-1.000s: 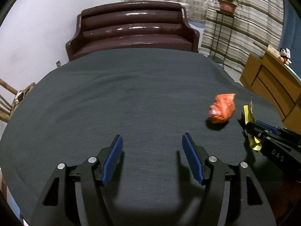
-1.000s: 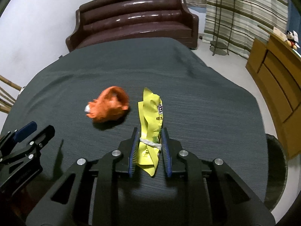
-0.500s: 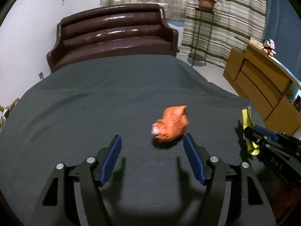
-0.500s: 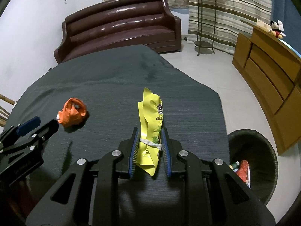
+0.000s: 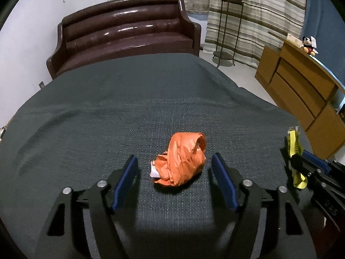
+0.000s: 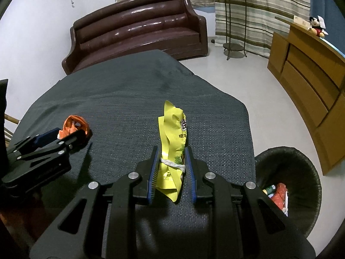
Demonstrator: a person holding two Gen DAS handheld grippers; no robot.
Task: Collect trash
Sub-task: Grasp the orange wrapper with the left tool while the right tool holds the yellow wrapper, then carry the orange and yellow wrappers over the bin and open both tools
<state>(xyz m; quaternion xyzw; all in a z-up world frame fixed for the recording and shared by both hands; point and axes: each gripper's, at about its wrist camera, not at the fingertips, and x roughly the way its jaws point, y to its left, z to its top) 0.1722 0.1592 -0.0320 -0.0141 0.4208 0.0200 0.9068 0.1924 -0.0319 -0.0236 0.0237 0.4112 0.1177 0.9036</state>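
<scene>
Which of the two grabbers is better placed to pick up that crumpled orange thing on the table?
Probably the left gripper: its fingers are open on either side of the orange wrapper. The right gripper is already shut on the yellow snack bag, near the trash bin.

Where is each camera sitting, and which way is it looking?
Left wrist: on the left gripper, facing the crumpled orange wrapper on the dark grey tablecloth; its open blue-padded fingers show.
Right wrist: on the right gripper, facing the yellow snack packet it grips; a black wicker bin stands lower right.
Shared: orange wrapper, yellow packet, tablecloth, brown leather sofa, and each other's gripper.
</scene>
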